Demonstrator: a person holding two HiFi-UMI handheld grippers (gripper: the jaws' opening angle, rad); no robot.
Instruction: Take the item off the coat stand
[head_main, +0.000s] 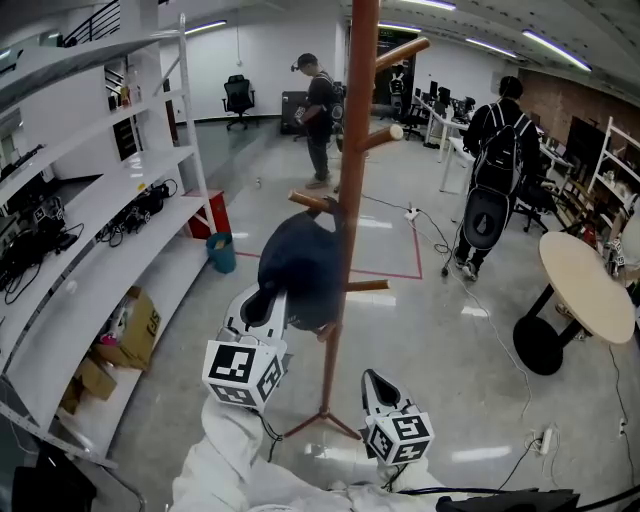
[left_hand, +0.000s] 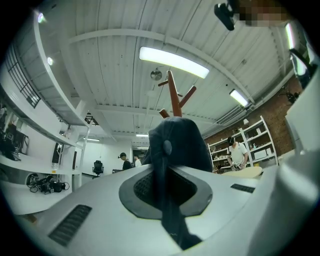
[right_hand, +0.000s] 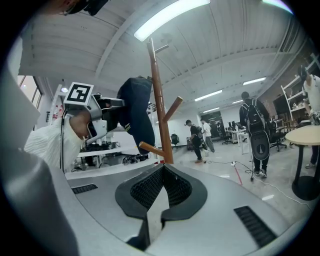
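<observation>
A dark navy cap (head_main: 300, 265) hangs from a low peg (head_main: 310, 201) on the left side of the brown wooden coat stand (head_main: 355, 150). My left gripper (head_main: 268, 305) reaches up from below and is shut on the cap's lower edge. In the left gripper view the dark fabric (left_hand: 180, 145) runs down between the closed jaws of the left gripper (left_hand: 165, 195). My right gripper (head_main: 378, 385) sits lower, right of the stand's pole, shut with nothing in it. From the right gripper (right_hand: 152, 210) I see the stand (right_hand: 157, 110) and the cap (right_hand: 135, 112) ahead.
White shelving (head_main: 110, 210) with boxes and cables runs along the left. A round table (head_main: 585, 285) stands at the right. Two people (head_main: 497, 160) stand beyond the stand, and a blue bin (head_main: 221, 252) sits near the shelves. The stand's tripod feet (head_main: 325, 415) spread between my grippers.
</observation>
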